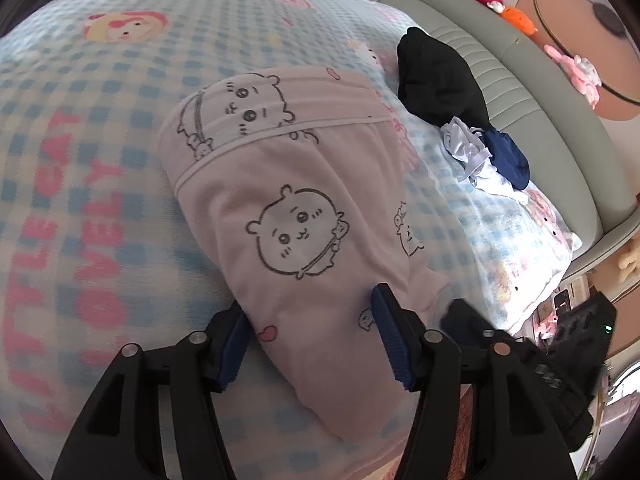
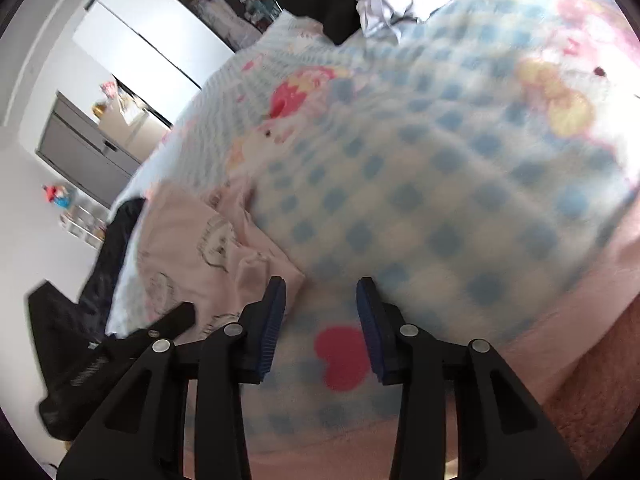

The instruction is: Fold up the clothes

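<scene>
A checked blue-and-white blanket (image 1: 100, 128) with cartoon prints and red lettering covers the bed and fills most of both views. On it lies the pink garment (image 1: 288, 216), printed with outline bear faces and folded into a long bundle; its white-piped band end points away from the left wrist camera and its narrow end reaches toward the camera.

Beyond the garment, near the padded grey bed edge (image 1: 540, 120), sits a black cloth (image 1: 436, 80), and just beside that a small heap of white cloth (image 1: 468, 148) and navy cloth (image 1: 508, 160).

The left gripper (image 1: 308, 336) stands wide open astride the narrow end of the garment: the cloth lies between the blue pads (image 1: 390, 340), which seem not to press it, though the left pad's contact is hard to judge.

The right gripper (image 2: 320, 320) is partly open and holds nothing; only blanket, with a red heart (image 2: 340, 356), shows between its fingers. In that blurred view the garment (image 2: 192, 256) lies to the left, its corner just beside the left finger.
</scene>
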Demonstrator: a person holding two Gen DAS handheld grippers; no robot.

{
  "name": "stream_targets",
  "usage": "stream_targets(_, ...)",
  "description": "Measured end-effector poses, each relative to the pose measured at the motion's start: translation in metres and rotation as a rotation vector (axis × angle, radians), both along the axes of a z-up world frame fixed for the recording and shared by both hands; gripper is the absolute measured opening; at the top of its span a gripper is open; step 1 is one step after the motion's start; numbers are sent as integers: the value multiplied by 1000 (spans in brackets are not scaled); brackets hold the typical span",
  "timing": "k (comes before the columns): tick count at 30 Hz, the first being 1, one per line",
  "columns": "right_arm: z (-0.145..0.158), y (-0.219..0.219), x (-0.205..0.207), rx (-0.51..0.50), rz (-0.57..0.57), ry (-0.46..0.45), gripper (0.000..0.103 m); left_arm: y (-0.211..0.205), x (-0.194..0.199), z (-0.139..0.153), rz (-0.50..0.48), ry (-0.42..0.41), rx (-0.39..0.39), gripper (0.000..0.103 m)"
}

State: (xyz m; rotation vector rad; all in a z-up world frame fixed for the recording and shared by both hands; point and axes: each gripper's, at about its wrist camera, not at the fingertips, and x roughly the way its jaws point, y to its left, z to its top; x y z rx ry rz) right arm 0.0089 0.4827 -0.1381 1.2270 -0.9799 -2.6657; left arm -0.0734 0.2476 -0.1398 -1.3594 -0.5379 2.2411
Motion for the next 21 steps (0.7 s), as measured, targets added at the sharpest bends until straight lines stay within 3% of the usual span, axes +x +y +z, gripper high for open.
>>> stream_targets(2,8,-4,0,-32,41,56,58,2,0,-2,6,-7,9,64)
stream_targets(5,10,-22,-8,-56,134,83,63,4,2,-2,29,3,-6,62)
stream_targets(6,7,-31,-13,-44,159,68,63,5,4,-1,43,16,-26,57)
stream_targets(7,3,-39,-18,-19,171,46,63,6,6,0,57,29,-47,44)
stream_targets(9,-6,-54,-27,22,187,5,63,8,10,2,79,44,-80,38)
stream_targets(10,-11,-55,-28,26,181,-9,60,9,12,3,84,49,-87,36)
stream_targets(13,-17,-48,-30,35,134,-31,37,9,17,4,79,46,-61,34)
stream_targets(16,-17,-39,-31,55,95,-42,25,5,11,-5,54,-18,5,41)
stream_targets(18,-15,-30,-28,79,70,-46,25,4,6,-10,43,-52,41,47)
stream_targets(20,-13,-28,-27,55,72,-45,30,5,3,-11,23,-67,64,58)
stream_targets(21,-13,-26,-27,33,75,-38,31,7,2,-10,20,-64,60,58)
